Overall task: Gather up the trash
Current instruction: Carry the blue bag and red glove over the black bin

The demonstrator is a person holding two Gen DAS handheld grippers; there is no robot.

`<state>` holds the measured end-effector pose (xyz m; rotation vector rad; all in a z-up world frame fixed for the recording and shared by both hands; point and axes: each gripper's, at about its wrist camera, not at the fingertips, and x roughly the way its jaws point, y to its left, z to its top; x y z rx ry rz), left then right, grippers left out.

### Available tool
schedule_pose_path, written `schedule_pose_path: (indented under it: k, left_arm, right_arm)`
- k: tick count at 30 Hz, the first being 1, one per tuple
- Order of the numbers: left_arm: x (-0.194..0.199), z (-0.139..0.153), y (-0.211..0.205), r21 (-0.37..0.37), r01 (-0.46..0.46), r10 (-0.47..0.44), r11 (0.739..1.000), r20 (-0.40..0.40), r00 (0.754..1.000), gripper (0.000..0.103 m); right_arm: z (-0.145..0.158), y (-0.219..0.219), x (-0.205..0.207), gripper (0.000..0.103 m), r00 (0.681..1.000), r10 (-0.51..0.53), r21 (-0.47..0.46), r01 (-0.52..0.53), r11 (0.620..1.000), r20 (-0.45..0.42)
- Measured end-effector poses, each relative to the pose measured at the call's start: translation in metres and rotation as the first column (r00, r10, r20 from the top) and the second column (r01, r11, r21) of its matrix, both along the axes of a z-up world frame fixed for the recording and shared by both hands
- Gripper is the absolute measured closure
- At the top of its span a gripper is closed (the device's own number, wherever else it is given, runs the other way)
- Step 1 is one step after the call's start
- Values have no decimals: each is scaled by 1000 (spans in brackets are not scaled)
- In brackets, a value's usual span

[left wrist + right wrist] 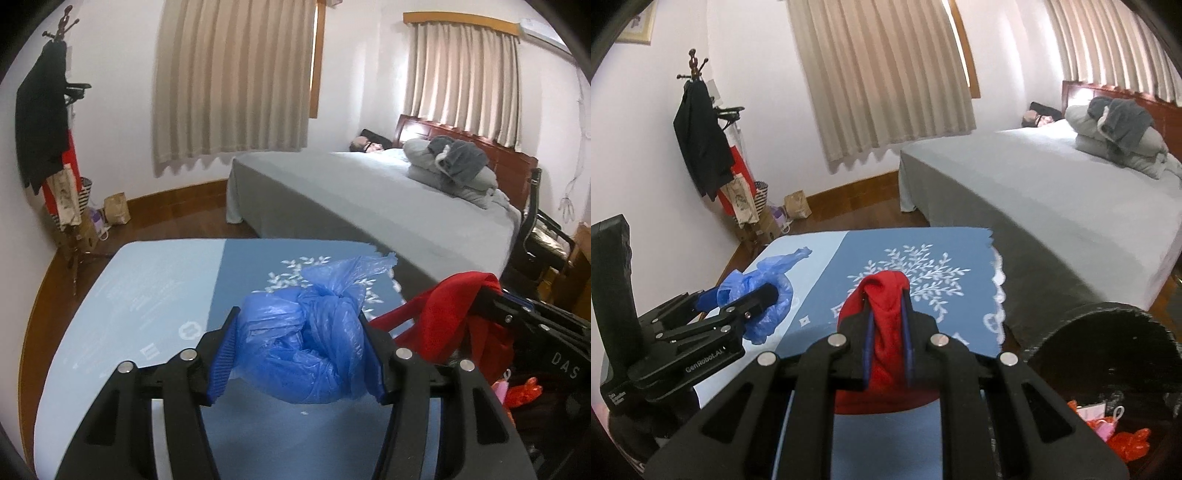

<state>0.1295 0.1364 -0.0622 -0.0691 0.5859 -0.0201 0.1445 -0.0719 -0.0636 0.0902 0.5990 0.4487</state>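
My right gripper (886,317) clamps red bag (886,295); left gripper (299,347) clamps knotted blue bag (306,332). Black bin (1108,332) at lower right of frame, nearer my right.

1. My right gripper (886,314) is clamped on a bunched red cloth item (884,295) above the blue table cover with a white leaf print (923,273).
2. My left gripper (753,297) grips a crumpled blue plastic bag (764,273).
3. Black cylindrical bin (1108,332) at lower right holds red and pink scraps (1123,435).
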Motion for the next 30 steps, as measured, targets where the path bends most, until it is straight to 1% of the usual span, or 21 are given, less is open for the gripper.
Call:
schedule_pose_path:
  k: [4,14,20,30]
  left_arm:
    - [-1,8,-15,-6,29,-29,1000,15,999,45]
    - [-8,20,-60,3,118,-118,993,42,992,45]
    - [-8,27,-89,9,172,-172,985,55,984,45]
    - [-10,33,-135,13,267,-267,964,65,962,45]
  right_arm:
    - [8,-20,-9,91,999,-30,4,30,1000,20]
    - [19,-68,-26,91,992,-116,13,115,993,49]
    - [20,-96,-37,91,985,-163,14,162,987,60]
    - [20,-139,-53,91,969,-239,16,238,971,68]
